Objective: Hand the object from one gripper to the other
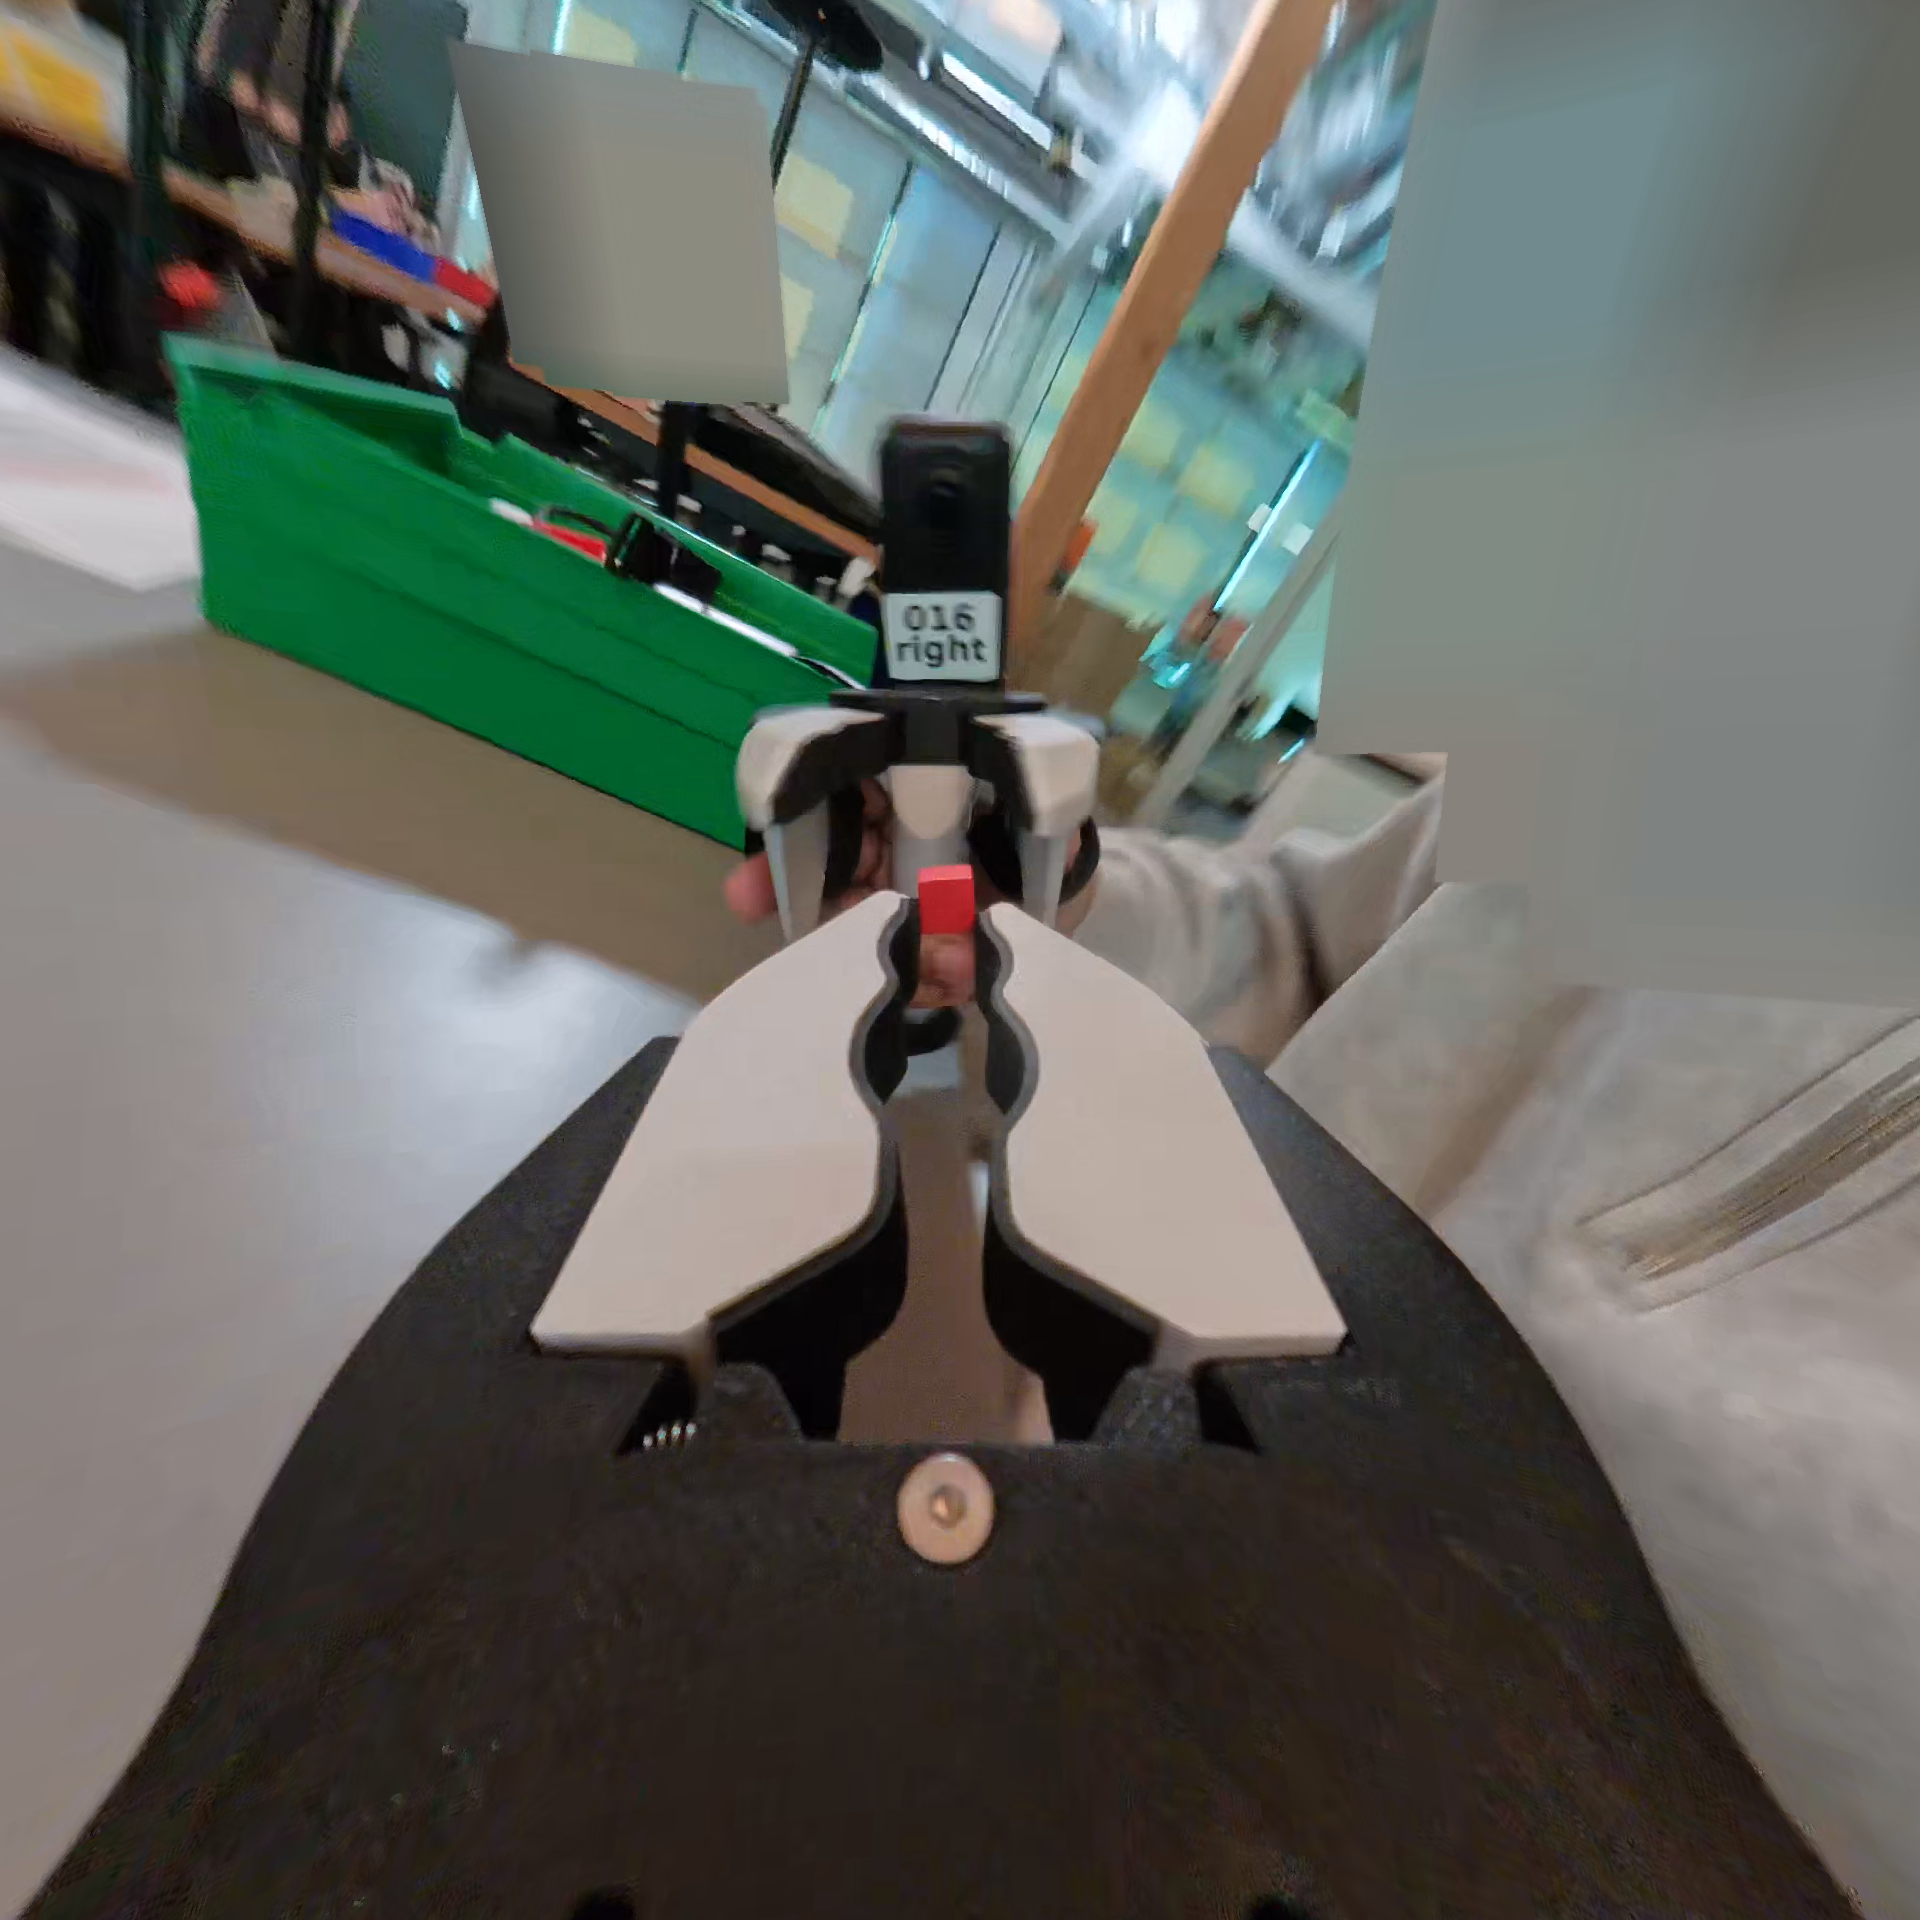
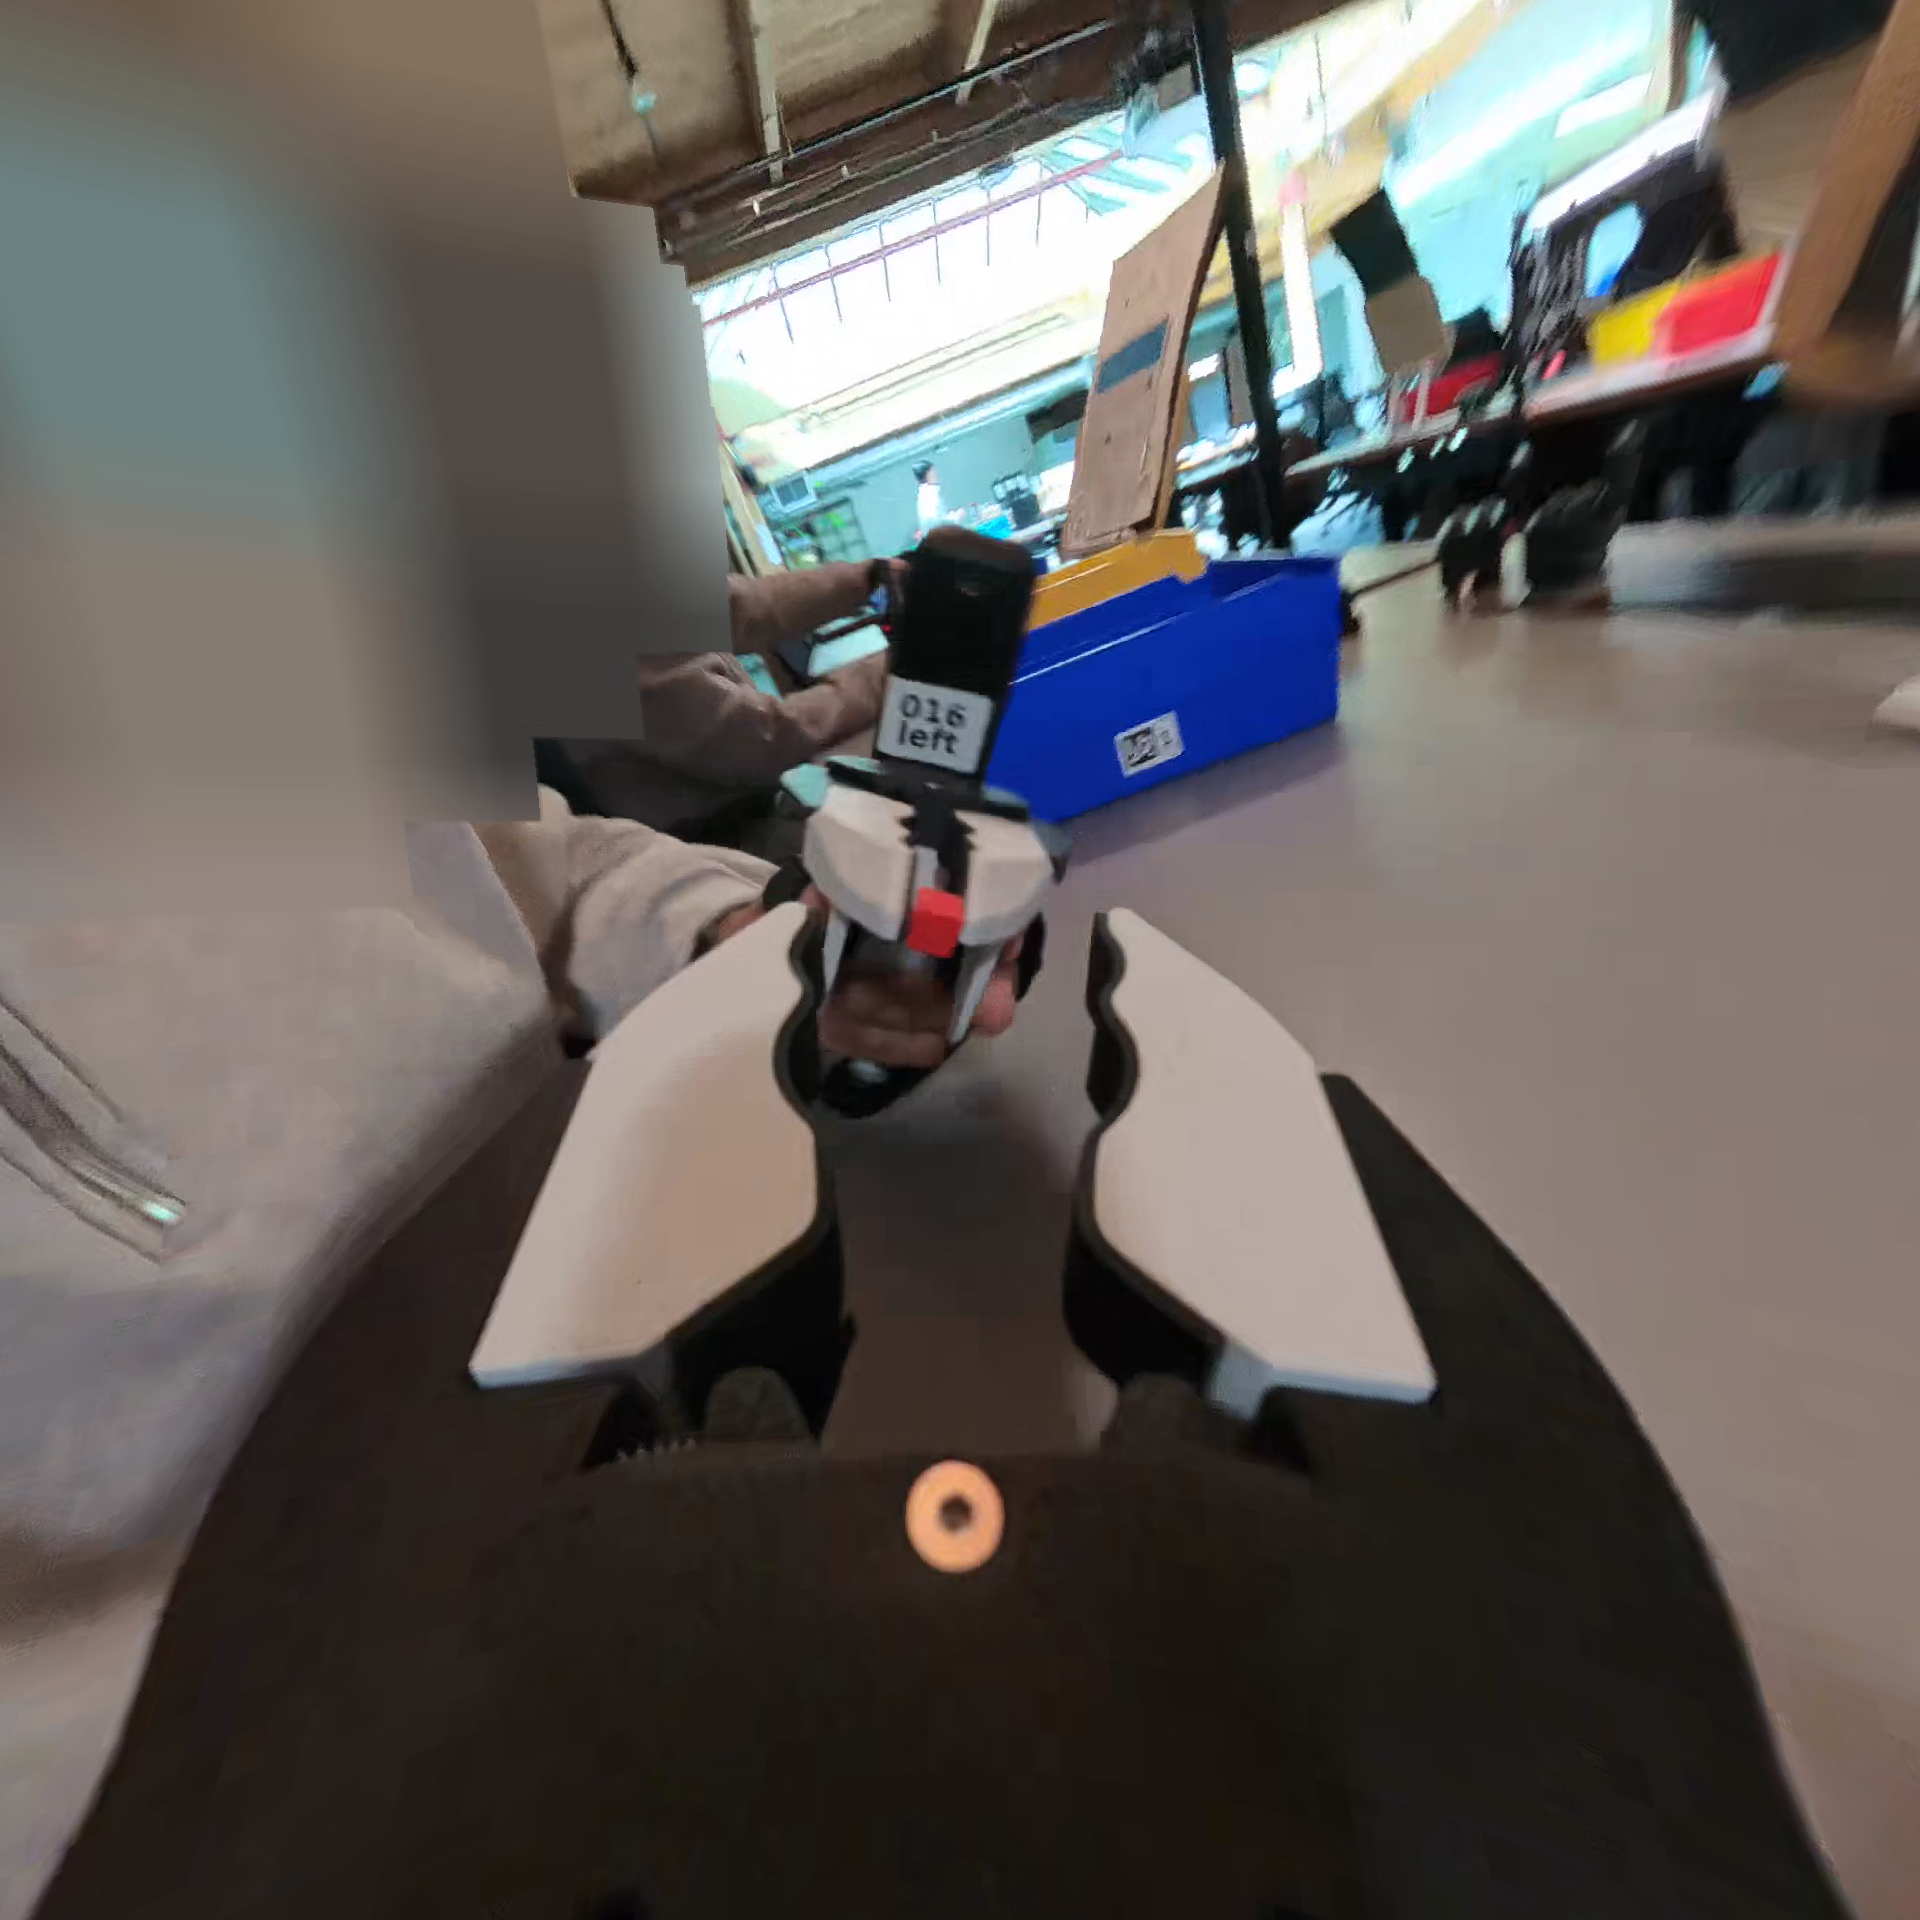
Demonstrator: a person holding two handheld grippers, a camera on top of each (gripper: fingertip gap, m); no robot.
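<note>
A small red block (image 1: pixel 945 896) is pinched between the tips of my left gripper (image 1: pixel 943 912), which is shut on it and held above the table. My right gripper (image 1: pixel 916 844) faces it head-on just beyond the block, with its jaws spread wide and empty. In the right wrist view, my right gripper (image 2: pixel 951 935) is open. Its white fingers (image 2: pixel 1195 1122) stand well apart on either side of the left gripper (image 2: pixel 930 943), which holds the red block (image 2: pixel 932 916) at its tips. The block is a short way ahead of the right fingertips and does not touch them.
A green bin (image 1: pixel 468 582) with small items stands on the grey table (image 1: pixel 260 1039) at the left. A blue bin (image 2: pixel 1164 686) with a yellow bin (image 2: pixel 1122 571) behind it stands farther back. The person's grey sleeves (image 1: pixel 1195 914) and torso (image 2: pixel 260 1091) are close by.
</note>
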